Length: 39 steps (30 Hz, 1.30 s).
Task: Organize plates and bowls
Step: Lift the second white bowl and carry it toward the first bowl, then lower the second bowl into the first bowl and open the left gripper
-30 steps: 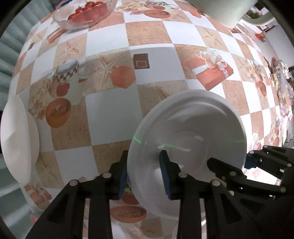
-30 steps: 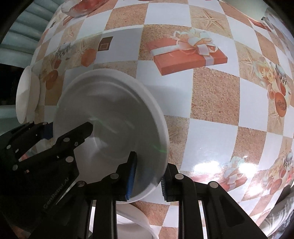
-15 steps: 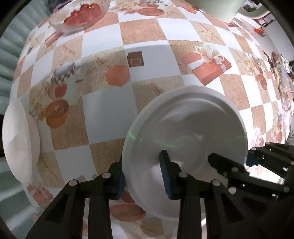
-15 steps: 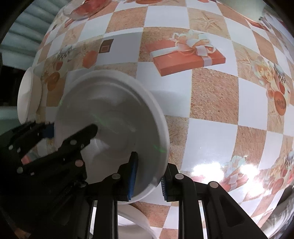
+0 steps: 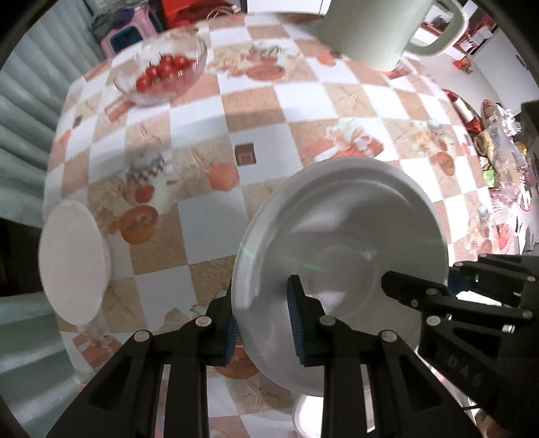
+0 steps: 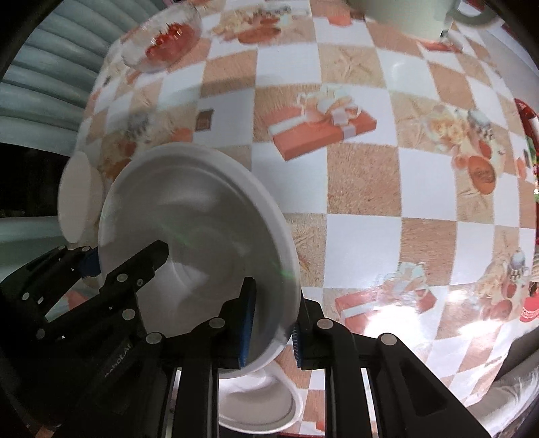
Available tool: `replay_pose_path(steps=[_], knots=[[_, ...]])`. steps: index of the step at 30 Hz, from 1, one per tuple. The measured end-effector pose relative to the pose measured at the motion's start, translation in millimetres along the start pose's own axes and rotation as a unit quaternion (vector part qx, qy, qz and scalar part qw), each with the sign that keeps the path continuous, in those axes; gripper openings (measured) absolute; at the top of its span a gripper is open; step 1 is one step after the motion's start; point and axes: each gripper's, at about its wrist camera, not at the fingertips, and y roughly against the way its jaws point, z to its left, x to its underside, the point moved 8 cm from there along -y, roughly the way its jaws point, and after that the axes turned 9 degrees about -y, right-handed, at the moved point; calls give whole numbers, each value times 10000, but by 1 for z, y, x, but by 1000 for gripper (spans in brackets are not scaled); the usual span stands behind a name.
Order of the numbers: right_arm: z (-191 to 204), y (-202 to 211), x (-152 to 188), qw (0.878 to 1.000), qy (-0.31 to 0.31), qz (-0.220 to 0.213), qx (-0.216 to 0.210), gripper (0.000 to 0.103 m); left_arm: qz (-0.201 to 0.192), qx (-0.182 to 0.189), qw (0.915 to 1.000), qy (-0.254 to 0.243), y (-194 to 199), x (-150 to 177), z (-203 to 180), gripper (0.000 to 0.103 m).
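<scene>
A white plate point(image 5: 353, 236) hangs tilted above the checked tablecloth, held by both grippers at opposite rims. My left gripper point(image 5: 264, 328) has the plate's near rim between its blue pads, and its jaws are closing on it. In the right wrist view the same plate point(image 6: 188, 209) fills the lower left, with my right gripper point(image 6: 272, 332) shut on its right rim. Each gripper shows in the other's view: the right gripper point(image 5: 454, 286) and the left gripper point(image 6: 101, 269). A white bowl point(image 6: 259, 401) sits on the table under the plate.
Another white dish point(image 5: 72, 262) sits at the table's left edge. A glass bowl of tomatoes point(image 5: 161, 75) stands at the far left and a pale green jug point(image 5: 377, 30) at the far right. Clutter point(image 5: 498, 141) lies beyond the right edge.
Both grippers have risen with the plate, so the table looks farther away and more of it shows. The left jaws have narrowed onto the rim.
</scene>
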Motion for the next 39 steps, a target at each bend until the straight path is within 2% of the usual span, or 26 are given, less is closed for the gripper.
replay_pose_path(steps=[4,11,20,27,32,39], knots=[[-1,21,8,9999,23,-122,-36,21,-198,-18,9997,-118,29,8,0,28],[-5,39,33,9997,-80,-205,-59,21,-227,-7,9990,-389,45,25,-16,28],[-17,35,94,9994,-316,-39,99,21,118,225,9959,-869,44,78,-58,28],[-39,22,137,9963,-830,192,92,21,450,325,9896,-1329,33,103,-83,29],[-45,16,146,9946,-992,283,102,21,552,347,9871,-1465,26,109,-89,29],[-48,3,156,9932,-1063,458,152,21,796,511,9864,-1345,12,119,-89,29]])
